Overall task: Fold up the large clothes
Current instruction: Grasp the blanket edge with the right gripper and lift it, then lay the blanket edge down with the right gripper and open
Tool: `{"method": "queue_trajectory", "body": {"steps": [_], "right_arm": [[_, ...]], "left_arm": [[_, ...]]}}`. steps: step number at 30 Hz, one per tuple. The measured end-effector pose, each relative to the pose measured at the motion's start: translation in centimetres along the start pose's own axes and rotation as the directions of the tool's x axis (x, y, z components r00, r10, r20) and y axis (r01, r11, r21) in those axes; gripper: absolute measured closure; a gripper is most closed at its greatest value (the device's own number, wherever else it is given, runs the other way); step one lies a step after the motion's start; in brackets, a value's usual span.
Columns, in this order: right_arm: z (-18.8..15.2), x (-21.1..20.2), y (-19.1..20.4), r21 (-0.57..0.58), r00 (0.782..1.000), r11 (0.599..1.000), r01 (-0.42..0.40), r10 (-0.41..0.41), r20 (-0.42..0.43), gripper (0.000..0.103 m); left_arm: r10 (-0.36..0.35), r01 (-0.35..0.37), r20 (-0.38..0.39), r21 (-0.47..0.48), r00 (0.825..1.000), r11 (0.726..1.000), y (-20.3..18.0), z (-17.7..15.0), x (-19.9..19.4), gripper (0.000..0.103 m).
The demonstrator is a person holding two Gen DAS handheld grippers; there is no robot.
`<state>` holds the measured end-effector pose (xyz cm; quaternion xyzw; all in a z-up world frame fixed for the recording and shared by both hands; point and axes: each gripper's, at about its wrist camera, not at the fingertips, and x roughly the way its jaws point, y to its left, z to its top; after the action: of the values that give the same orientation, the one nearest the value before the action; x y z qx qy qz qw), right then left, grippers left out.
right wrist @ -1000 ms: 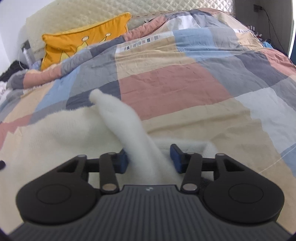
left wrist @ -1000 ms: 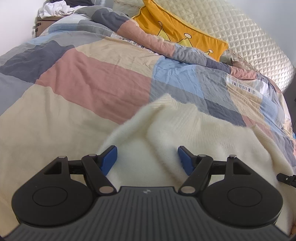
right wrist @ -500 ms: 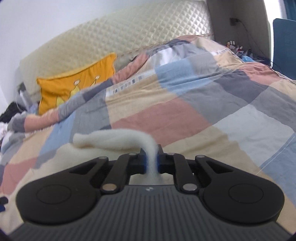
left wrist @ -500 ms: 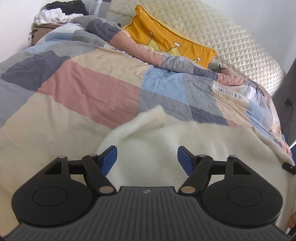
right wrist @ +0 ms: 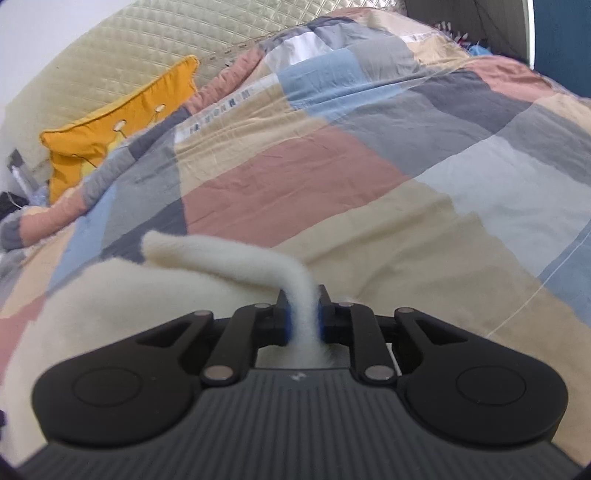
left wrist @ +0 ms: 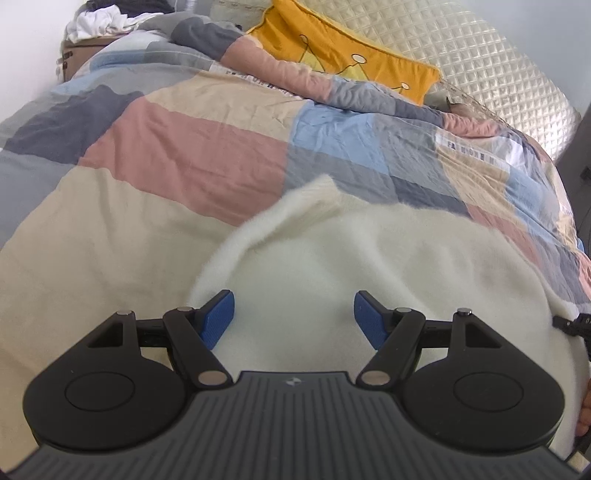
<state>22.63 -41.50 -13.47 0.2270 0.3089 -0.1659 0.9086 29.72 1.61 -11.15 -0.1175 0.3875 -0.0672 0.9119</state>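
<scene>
A fluffy cream sweater [left wrist: 369,258] lies spread on the patchwork duvet [left wrist: 177,147]. My left gripper [left wrist: 293,314] hovers over the sweater's near part, its blue pads wide apart and open, with fabric lying under them but not pinched. In the right wrist view, a narrow cream strip of the sweater [right wrist: 221,254] rises off the bed and runs down between the pads of my right gripper [right wrist: 303,317]. The pads press on it from both sides, though the jaws are opening slightly. The rest of the sweater [right wrist: 110,314] spreads out to the left.
A yellow cushion [left wrist: 351,55] leans on the quilted cream headboard [left wrist: 480,66] at the far end of the bed. A pile of clothes [left wrist: 99,22] sits on a box at the far left. A dark panel [right wrist: 561,29] stands past the bed's right side.
My right gripper went from standing apart around the cream strip to pinching it, then drew it up and sideways while rolling. The left gripper stayed open, hardly shifting.
</scene>
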Motion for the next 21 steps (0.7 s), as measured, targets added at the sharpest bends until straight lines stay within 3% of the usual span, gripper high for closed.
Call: {"method": "queue_trajectory", "body": {"steps": [3,7,8,13,21], "right_arm": [[-0.2,-1.4,-0.6,0.039,0.999,0.999,-0.035,0.035,-0.008,0.074],[-0.5,-4.2,-0.4,0.032,0.996,0.996,-0.088,0.088,0.022,0.043],[-0.6,-5.0,-0.3,0.03,0.994,0.994,-0.102,0.101,0.03,0.041],[-0.9,-9.2,-1.6,0.132,0.968,0.96,-0.248,0.24,0.074,0.041],[-4.6,-14.2,-1.6,0.155,0.918,0.905,-0.397,0.389,0.08,0.041]], "left_arm": [[-0.022,0.021,0.024,0.017,0.999,1.0,-0.7,-0.3,-2.1,0.027],[-0.051,0.048,0.071,0.041,0.996,0.998,-1.6,-0.4,-5.5,0.027],[-0.065,0.062,0.077,0.04,0.995,0.997,-1.8,-0.6,-6.3,0.027],[-0.181,0.181,0.05,0.007,0.982,0.984,-3.2,-3.9,-10.0,0.027],[-0.259,0.259,-0.001,-0.029,0.966,0.966,-5.3,-9.4,-12.9,0.027]]}}
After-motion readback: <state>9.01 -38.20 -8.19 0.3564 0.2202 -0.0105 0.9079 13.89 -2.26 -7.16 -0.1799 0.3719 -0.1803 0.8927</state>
